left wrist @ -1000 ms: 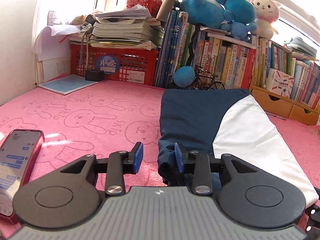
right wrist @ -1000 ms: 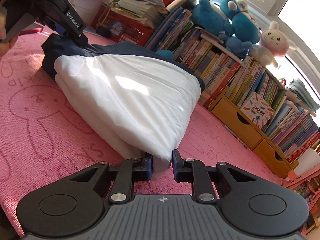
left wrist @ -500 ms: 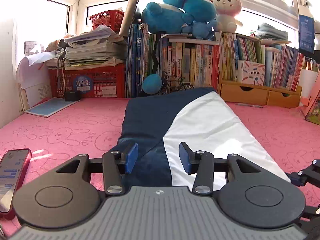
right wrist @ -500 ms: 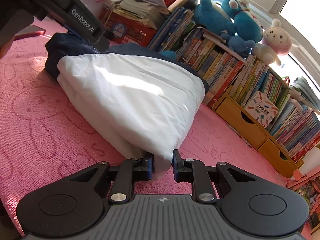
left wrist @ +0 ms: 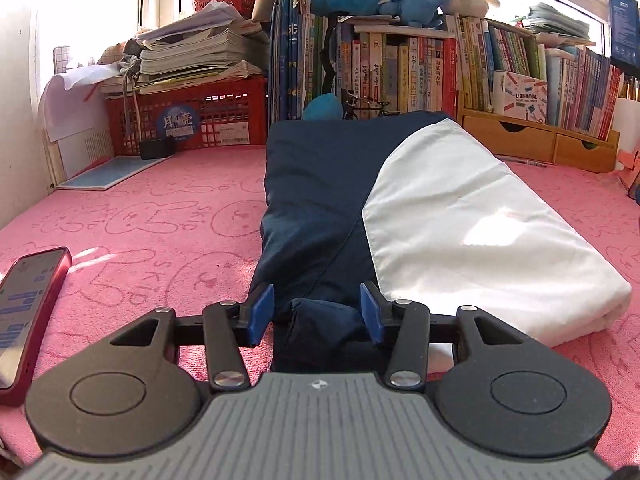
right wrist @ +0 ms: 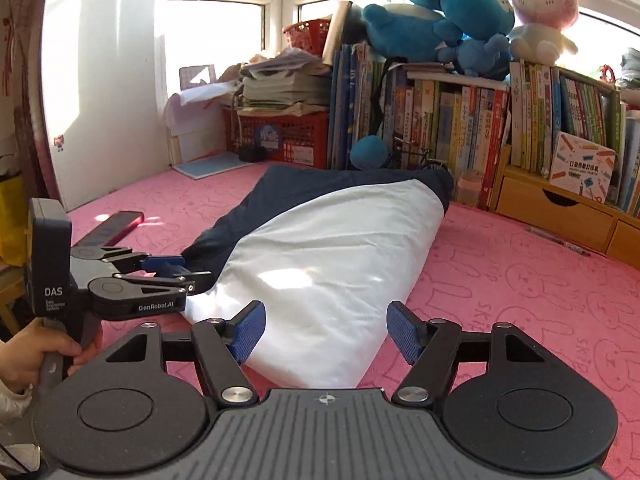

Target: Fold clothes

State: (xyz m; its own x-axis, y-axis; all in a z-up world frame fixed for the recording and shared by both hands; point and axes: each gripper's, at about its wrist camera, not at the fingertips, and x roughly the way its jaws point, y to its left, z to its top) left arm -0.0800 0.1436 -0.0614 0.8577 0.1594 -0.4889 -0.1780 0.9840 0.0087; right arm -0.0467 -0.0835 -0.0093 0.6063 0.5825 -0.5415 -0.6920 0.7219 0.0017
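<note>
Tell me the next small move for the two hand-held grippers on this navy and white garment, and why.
Probably close the left hand-held gripper on the navy fabric bunched between its open fingers, since the garment lies as a long folded strip on the pink mat. The right hand-held gripper is open over the white end, ready to pinch likewise.

Pink mat [left wrist: 168,216] with faint rabbit outlines and "SKIP" lettering covers the whole surface. White wall [right wrist: 100,92] at left. Bright, blown-out windows [right wrist: 216,36] behind the clutter; sun patches fall on the mat. Red plastic crate [left wrist: 208,118] against the back, topped by a sagging stack of papers [left wrist: 200,56]. Rows of upright books [left wrist: 400,76] fill the rear, with a small wooden drawer unit [left wrist: 532,142] below at right. Blue plush toys [right wrist: 436,20] and a pink-and-white rabbit plush [right wrist: 544,16] sit on top of the books.
</note>
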